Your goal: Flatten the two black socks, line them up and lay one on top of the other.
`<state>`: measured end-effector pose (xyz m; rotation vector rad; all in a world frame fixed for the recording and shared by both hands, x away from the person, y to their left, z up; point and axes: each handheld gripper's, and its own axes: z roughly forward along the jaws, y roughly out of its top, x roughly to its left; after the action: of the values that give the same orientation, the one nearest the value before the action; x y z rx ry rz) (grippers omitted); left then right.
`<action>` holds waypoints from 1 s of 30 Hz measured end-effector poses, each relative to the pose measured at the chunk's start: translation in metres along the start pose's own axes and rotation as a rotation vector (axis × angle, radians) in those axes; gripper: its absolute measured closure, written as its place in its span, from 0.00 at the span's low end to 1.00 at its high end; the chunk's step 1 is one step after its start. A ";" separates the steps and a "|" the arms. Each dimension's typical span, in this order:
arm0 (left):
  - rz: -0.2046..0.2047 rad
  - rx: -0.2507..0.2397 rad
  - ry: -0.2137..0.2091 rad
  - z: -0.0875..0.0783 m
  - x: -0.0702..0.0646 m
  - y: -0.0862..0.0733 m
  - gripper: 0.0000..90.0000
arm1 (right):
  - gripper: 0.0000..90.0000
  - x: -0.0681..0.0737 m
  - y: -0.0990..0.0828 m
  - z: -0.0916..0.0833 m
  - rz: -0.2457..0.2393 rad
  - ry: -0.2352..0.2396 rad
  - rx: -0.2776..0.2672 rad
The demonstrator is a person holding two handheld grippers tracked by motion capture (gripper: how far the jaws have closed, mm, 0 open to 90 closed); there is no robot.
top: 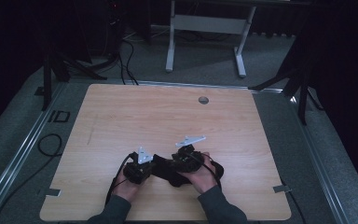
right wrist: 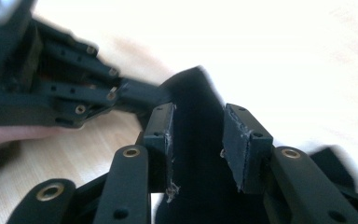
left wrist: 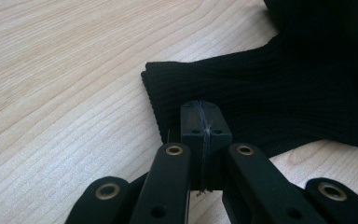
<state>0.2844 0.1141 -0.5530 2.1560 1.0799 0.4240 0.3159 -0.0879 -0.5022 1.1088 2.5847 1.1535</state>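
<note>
Left tongs (left wrist: 204, 122) pinching black ribbed knit sock (left wrist: 279, 98), flat

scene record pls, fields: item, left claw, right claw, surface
item: black knit garment, lying crumpled on the table near the person's edge
left claw: shut, pinching the garment's ribbed cuff edge
right claw: jaws apart, black fabric between them, pads not pressing it
surface: light wooden table
hands: both hands close together over the garment in the high view
</note>
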 end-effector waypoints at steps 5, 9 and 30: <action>-0.004 -0.004 -0.003 0.000 0.000 -0.001 1.00 | 0.70 -0.016 0.001 -0.019 0.020 -0.042 -0.023; -0.002 -0.004 -0.003 0.000 0.001 -0.001 1.00 | 0.71 -0.038 -0.010 -0.030 0.066 -0.103 -0.015; -0.007 -0.010 -0.004 0.000 0.000 -0.002 1.00 | 0.82 -0.059 -0.035 0.010 0.130 -0.135 0.139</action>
<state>0.2832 0.1145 -0.5545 2.1430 1.0808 0.4207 0.3421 -0.1358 -0.5444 1.3522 2.5535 0.8982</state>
